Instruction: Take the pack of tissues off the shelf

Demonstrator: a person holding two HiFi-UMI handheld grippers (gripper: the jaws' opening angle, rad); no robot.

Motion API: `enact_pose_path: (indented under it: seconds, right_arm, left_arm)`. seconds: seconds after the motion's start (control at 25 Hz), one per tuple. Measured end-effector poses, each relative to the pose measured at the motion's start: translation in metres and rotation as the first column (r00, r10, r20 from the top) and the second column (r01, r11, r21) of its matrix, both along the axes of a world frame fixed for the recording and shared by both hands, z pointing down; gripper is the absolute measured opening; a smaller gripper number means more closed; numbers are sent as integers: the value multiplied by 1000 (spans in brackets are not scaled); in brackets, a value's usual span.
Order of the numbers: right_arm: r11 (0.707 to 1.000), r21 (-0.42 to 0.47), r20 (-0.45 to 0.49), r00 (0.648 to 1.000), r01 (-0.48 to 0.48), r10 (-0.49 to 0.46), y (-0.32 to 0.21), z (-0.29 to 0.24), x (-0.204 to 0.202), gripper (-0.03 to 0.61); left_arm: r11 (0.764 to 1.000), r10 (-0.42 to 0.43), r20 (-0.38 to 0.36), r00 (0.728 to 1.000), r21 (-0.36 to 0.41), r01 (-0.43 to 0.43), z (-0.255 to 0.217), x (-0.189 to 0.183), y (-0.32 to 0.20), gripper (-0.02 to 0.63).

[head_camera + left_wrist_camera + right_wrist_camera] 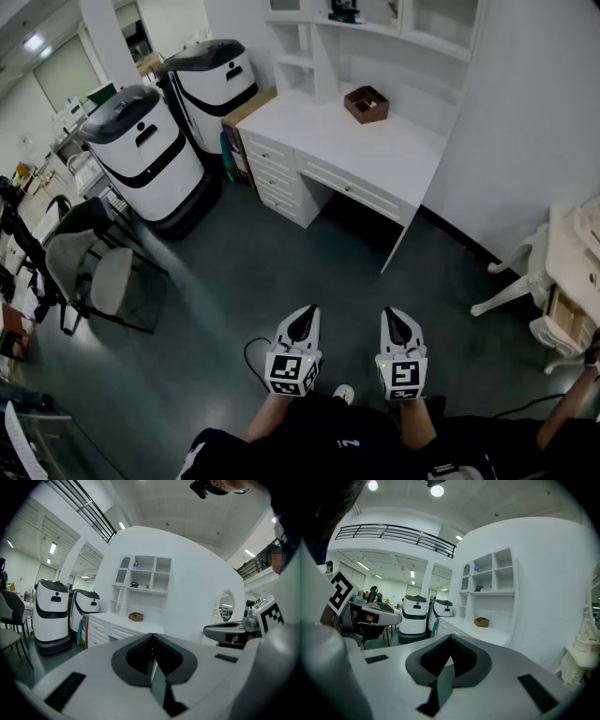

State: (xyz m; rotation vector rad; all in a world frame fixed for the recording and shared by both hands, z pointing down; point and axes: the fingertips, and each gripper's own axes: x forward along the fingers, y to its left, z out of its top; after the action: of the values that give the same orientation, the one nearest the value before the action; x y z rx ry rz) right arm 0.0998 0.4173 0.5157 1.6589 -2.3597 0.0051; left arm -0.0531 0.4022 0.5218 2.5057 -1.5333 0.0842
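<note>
- Left gripper [304,321]: held low over the floor in front of the person, well apart from the furniture; in the left gripper view the jaws are seen pressed together, with nothing between them
- Right gripper [397,324]: held just beside the left gripper, level with it; in the right gripper view the jaws are likewise seen fully closed and empty
- Marker cubes [292,371]: one is carried at the rear of each gripper, next to the person's forearms
- Shelf unit [305,45]: white, with open compartments, mounted above the desk against the white wall
- Small dark item [345,11]: lies on the shelf board of the middle compartment, far from both grippers; it is too small for it to be told whether it is the pack of tissues
- Small bottle [135,564]: stands in an upper compartment of the shelf unit, above the dark item
- Desk [394,155]: white, with a column of drawers at its left end and a wide drawer under the top
- Brown box [367,104]: open-topped, set on the desk top near the wall, below the shelves
- White-and-black wheeled machines [145,155]: two are parked side by side to the left of the desk, the farther one touching or just beside the desk's end
- Grey chair [94,272]: stands left of the grippers, near the closer machine
- White ornate furniture [553,281]: partly seen at the right edge
- Floor [281,253]: dark grey-green and glossy
</note>
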Motion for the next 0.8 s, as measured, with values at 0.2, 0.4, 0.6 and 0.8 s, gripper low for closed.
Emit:
enact_pose_path:
  seconds: [0.2, 0.4, 0.6, 0.8]
  right_arm:
    - [1000, 2, 1, 1000, -25, 25, -3, -1, 4, 8]
    - [1000, -20, 44, 999, -17, 18, 2, 9, 3, 8]
    - [997, -37, 93, 993, -72, 75, 2, 14, 9, 11]
    - [995, -21, 158, 983, -93, 95, 2, 8, 7, 139]
  left_arm:
    - [1000, 5, -1, 1000, 10, -5, -4, -2, -4, 3]
    - [1000, 17, 0, 1000, 7, -17, -1, -2, -2, 3]
    - [1000, 20, 7, 1000, 4, -20, -1, -7, 0, 3]
    - [999, 43, -22, 999, 11, -43, 2, -17, 0, 6]
